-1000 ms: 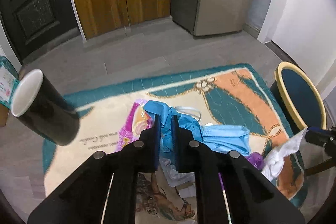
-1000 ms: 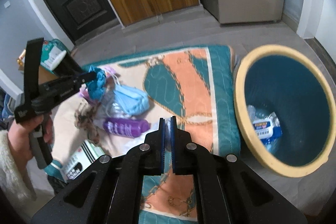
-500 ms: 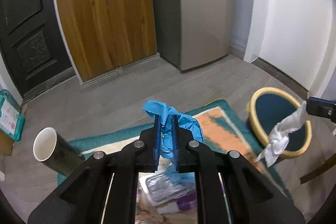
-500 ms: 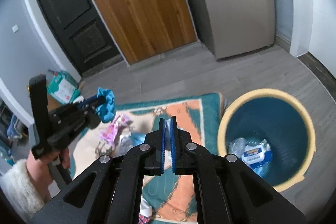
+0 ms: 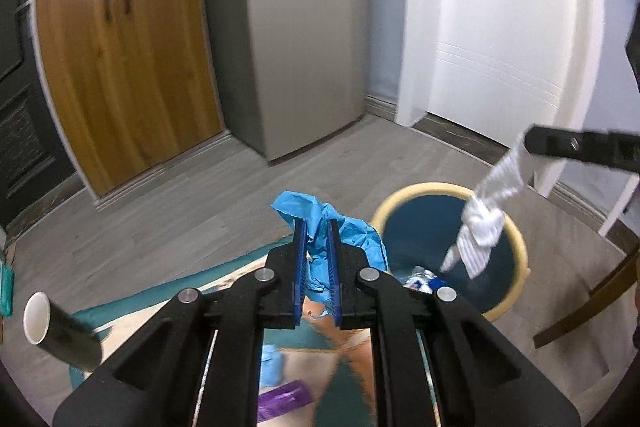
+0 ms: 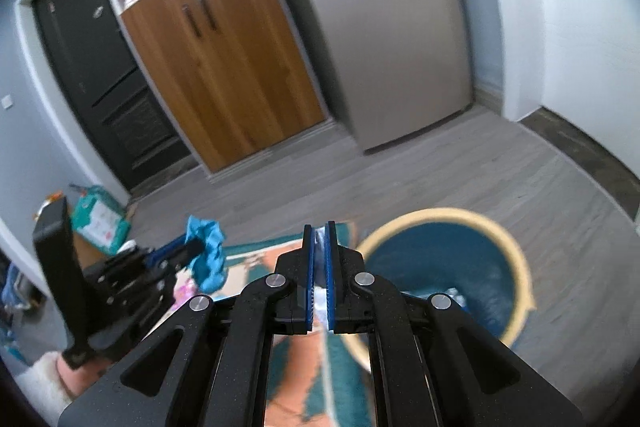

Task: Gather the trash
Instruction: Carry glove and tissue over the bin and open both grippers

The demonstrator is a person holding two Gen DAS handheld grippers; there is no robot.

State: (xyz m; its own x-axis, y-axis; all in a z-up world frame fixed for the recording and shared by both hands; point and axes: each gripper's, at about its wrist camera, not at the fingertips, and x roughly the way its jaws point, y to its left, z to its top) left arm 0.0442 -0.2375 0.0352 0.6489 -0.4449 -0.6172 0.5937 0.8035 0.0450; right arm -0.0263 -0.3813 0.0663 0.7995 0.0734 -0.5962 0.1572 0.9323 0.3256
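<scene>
Over the rug [image 5: 320, 343], both grippers are up in the air and loaded. From the left wrist view, the left gripper [image 5: 317, 247] has its blue ribbed pads pinched tight on a crumpled blue paper [image 5: 352, 231], creased and papery, bunching out at twelve and one o'clock of the fingertips. At two o'clock of it stands the round bin [image 5: 516, 259], yellow-rimmed, dark teal inside, with a bit of wrapper lying at the bottom. Dangling over the bin's mouth is a twisted white tissue [image 5: 484, 223], ribbed and knotted, hanging from the right gripper [image 5: 532, 141], which reaches in from three o'clock.

Switch to the right wrist view: the right gripper [image 6: 319, 239] is clamped on that tissue [image 6: 319, 267], a thin pale strip between the blue pads, with the bin [image 6: 520, 267] at three o'clock. At nine o'clock the left gripper [image 6: 192, 247] carries the blue paper [image 6: 208, 255], apart from the bin.

Down at eight o'clock in the left view lies a black cup [image 5: 60, 331] with a white lining, on its side, and a purple bottle [image 5: 284, 399] shows at six o'clock between the arms.

Against half a second ago, both tools have swung higher and toward the bin: it looms larger and nearer the middle in both views, the tissue now hangs squarely across its opening, and far less rug and litter shows below. Both grips are unchanged.
</scene>
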